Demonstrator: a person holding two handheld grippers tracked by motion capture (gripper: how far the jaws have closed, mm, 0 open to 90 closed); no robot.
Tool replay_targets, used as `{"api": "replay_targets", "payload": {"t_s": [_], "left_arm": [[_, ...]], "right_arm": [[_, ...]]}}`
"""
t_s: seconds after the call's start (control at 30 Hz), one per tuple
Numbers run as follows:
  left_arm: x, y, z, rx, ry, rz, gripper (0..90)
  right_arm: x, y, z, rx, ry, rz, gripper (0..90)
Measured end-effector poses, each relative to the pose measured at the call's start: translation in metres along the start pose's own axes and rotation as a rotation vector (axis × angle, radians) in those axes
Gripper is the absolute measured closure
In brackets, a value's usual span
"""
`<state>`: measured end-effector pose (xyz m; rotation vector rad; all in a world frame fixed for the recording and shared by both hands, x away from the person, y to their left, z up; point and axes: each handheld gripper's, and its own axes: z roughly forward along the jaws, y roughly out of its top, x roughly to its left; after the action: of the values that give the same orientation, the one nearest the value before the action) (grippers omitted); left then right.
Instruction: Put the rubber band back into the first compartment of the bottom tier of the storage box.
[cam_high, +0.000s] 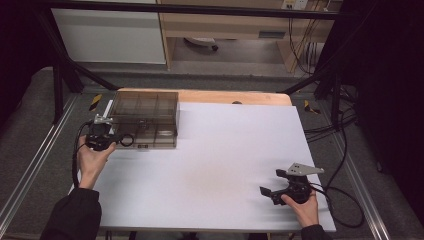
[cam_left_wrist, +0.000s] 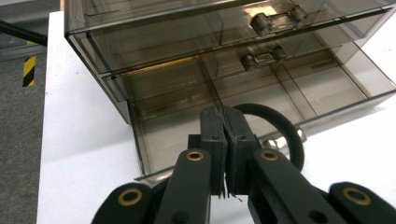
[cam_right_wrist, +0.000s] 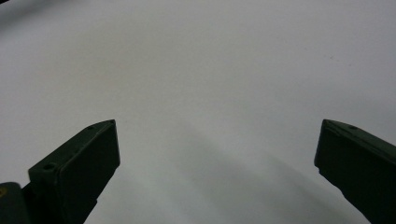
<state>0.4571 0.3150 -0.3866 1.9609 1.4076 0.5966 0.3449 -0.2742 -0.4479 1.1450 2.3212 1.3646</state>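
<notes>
A smoky see-through drawer box (cam_high: 145, 107) stands at the table's far left; its bottom drawer (cam_left_wrist: 322, 86) is pulled out toward me and shows bare divided compartments. My left gripper (cam_left_wrist: 223, 112) is shut on a black ring (cam_left_wrist: 286, 128), which hangs over the drawer's front edge. In the high view the left gripper (cam_high: 114, 141) sits at the box's front left corner with the ring (cam_high: 127, 140) sticking out to its right. My right gripper (cam_high: 272, 183) rests near the table's front right, jaws wide open (cam_right_wrist: 217, 135) over bare white surface.
The white table top (cam_high: 225, 150) stretches between the two hands. Its left edge (cam_left_wrist: 44, 140) runs close beside the box. Black cables (cam_high: 340, 195) trail off the right side, and a wooden strip (cam_high: 235, 96) lines the far edge.
</notes>
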Motion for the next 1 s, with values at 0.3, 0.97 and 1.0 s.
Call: {"api": "replay_targets", "payload": {"t_s": [0.3,0.97,1.0], "left_arm": [[0.009,0.000,0.011,0.013,0.022,-0.024,87.0],[0.021,0.003,0.026,0.025,0.066,-0.047,87.0],[0.021,0.003,0.027,0.025,0.070,-0.048,87.0]], "right_arm": [[0.000,0.000,0.000,0.001,0.001,0.002,0.7],[0.000,0.000,0.000,0.001,-0.002,-0.003,0.7],[0.000,0.000,0.000,0.001,-0.002,-0.003,0.7]]}}
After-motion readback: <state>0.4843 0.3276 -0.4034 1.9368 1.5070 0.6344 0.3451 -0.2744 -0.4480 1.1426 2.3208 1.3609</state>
